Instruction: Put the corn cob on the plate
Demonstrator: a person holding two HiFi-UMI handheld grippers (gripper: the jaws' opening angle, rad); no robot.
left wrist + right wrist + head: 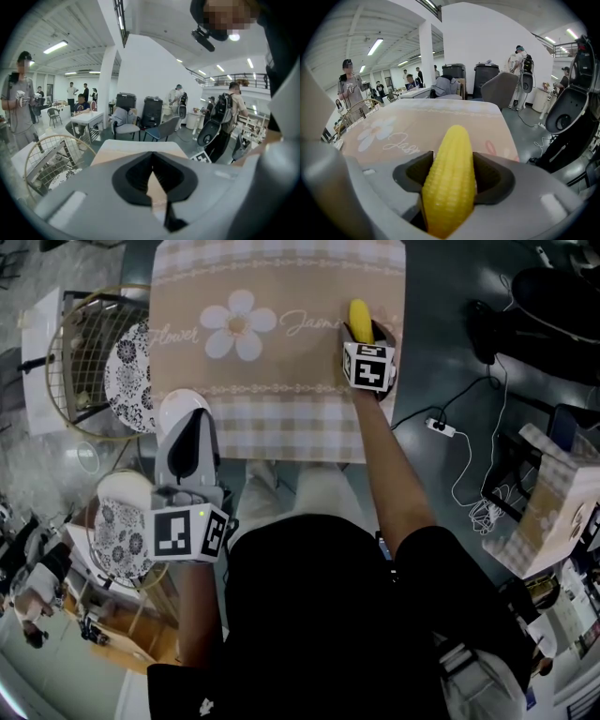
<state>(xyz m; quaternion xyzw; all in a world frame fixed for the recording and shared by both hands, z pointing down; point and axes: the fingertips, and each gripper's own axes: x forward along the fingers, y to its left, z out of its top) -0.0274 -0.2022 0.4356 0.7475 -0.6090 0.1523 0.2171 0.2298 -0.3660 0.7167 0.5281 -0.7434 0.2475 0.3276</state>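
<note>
Table as reference, I note: corn cob over its right side, in the right gripper; left gripper at near-left corner; wire rack holding a plate to the left.

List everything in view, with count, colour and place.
corn cob: one, yellow, in the right gripper's jaws over the tablecloth's right side
plates: two, white with dark floral pattern, one in the wire basket, one lower left
tablecloth: one, beige with a white flower, on the table
wire basket: one, pale gold, left of the table
cable: one, white, floor at right
box: one, cardboard, far right
left gripper: grey, shut, empty
right gripper: grey, shut on corn cob
</note>
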